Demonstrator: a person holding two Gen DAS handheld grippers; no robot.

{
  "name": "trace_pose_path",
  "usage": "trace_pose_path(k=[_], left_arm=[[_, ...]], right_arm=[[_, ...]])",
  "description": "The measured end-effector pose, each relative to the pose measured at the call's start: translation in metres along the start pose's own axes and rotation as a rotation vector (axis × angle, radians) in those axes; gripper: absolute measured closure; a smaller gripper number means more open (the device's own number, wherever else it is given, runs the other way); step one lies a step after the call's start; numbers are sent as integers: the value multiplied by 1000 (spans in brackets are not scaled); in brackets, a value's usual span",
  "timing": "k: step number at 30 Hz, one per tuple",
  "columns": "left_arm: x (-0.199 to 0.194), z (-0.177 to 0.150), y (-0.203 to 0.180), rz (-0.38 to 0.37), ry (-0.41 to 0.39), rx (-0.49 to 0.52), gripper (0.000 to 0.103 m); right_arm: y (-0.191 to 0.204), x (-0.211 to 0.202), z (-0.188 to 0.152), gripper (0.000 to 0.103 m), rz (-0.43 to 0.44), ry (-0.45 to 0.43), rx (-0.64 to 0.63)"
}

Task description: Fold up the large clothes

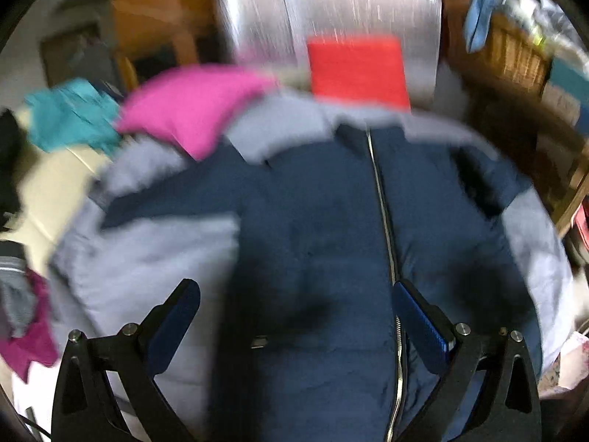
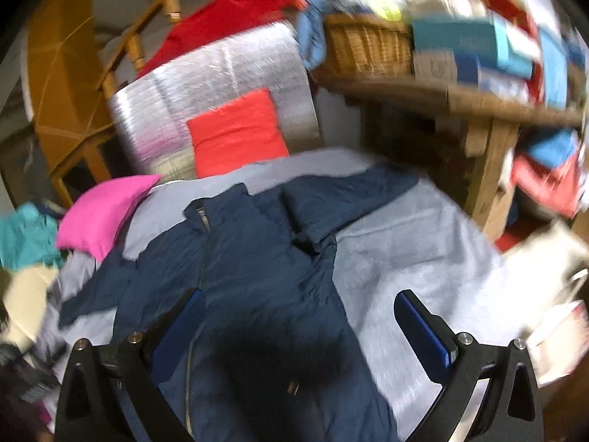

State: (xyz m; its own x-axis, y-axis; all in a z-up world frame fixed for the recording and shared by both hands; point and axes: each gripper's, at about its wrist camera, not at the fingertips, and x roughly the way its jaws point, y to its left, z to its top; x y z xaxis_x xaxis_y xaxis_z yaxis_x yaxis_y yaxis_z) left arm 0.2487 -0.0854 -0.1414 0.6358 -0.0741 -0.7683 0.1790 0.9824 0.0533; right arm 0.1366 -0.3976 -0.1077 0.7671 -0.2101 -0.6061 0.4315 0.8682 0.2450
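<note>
Lying flat on grey sheet (image 2: 423, 258) of bed: navy jacket (image 1: 316, 228), front up, zipper (image 1: 384, 213) closed, running down centre. Both frames blurred. Left tongs (image 1: 296, 307) spread wide above jacket's lower half, nothing between fingers. Right tongs (image 2: 300, 315) also wide, empty, over jacket's right side w/ one sleeve (image 2: 346, 199) angled up toward top right. Pink pillow (image 1: 191, 107) touching jacket's shoulder area at left; red pillow (image 2: 237, 132) beyond collar, against silver mat (image 2: 221, 73). Wicker basket (image 2: 368, 44) on wooden shelf at right.
</note>
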Motion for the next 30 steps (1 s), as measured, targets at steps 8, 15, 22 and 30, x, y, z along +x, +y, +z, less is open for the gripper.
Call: trace_pose_path(k=[8,15,22,30], left_arm=[[117,18,-33,21,112,-10,0],[148,14,-50,27,159,71,0],[161,11,-26,-87,187,-37,0],[160,16,-25,-100,249,-24,0]], right_arm=[[-127,154,67,0,116,110,342],[-176,265,105,5,158,125,594],[-200,335,113,23,91,192,748],[-168,328,126,85,219,127,711]])
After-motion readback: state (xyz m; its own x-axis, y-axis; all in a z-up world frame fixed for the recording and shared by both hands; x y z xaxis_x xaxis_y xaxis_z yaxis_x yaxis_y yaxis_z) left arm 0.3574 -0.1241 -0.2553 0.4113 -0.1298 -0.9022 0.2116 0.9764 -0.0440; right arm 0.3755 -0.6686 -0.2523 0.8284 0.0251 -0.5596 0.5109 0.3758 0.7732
